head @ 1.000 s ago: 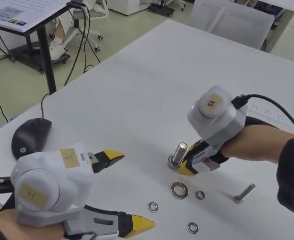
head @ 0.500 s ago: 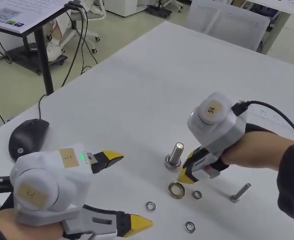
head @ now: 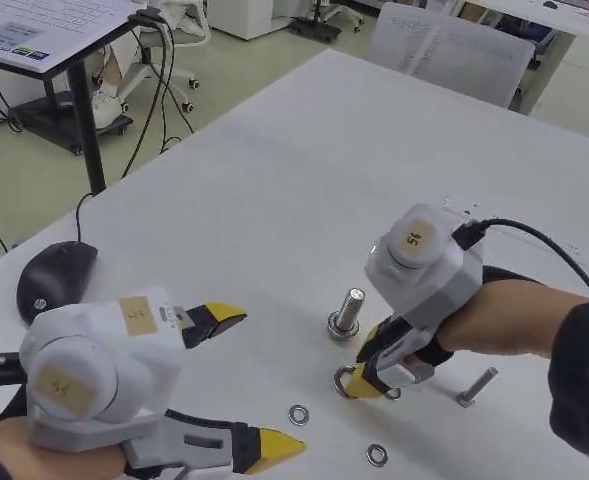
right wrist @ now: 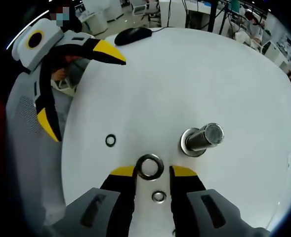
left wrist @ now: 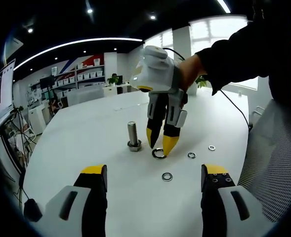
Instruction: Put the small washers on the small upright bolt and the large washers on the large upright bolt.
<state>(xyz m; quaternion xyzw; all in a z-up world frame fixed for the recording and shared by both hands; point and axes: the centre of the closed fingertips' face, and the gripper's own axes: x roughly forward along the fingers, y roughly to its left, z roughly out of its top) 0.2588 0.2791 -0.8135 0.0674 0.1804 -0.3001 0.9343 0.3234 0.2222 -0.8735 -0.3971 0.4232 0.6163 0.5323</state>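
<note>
Large washer (head: 343, 377) (left wrist: 158, 153) (right wrist: 150, 166): flat on the table (head: 304, 170); close at 6 o'clock of the large upright bolt (head: 346, 312) (left wrist: 133, 137) (right wrist: 202, 138), not touching it; lies between the right gripper's tips
Bolt stance: on its head, threads up, slightly tilted in the head view
Small washers: one (head: 298, 414) (right wrist: 110, 140) at 7 o'clock of the bolt; one (head: 377, 455) farther out at 6 o'clock; one (right wrist: 158, 196) under the right gripper, just behind its tips; all flat and apart
Small bolt (head: 477, 387): on its side at 4 o'clock, well apart
Right gripper (head: 359, 385) (left wrist: 160, 146) (right wrist: 153, 171): reaches in from 3 o'clock; tongs narrow, one yellow tip each side of the large washer; cannot tell whether they pinch it
Left gripper (head: 270, 378) (left wrist: 152, 170) (right wrist: 86, 98): at 8 o'clock, near the table edge; tongs wide, holding nothing
Mouse (head: 54, 280) (right wrist: 133, 34): far out at 9 o'clock
</note>
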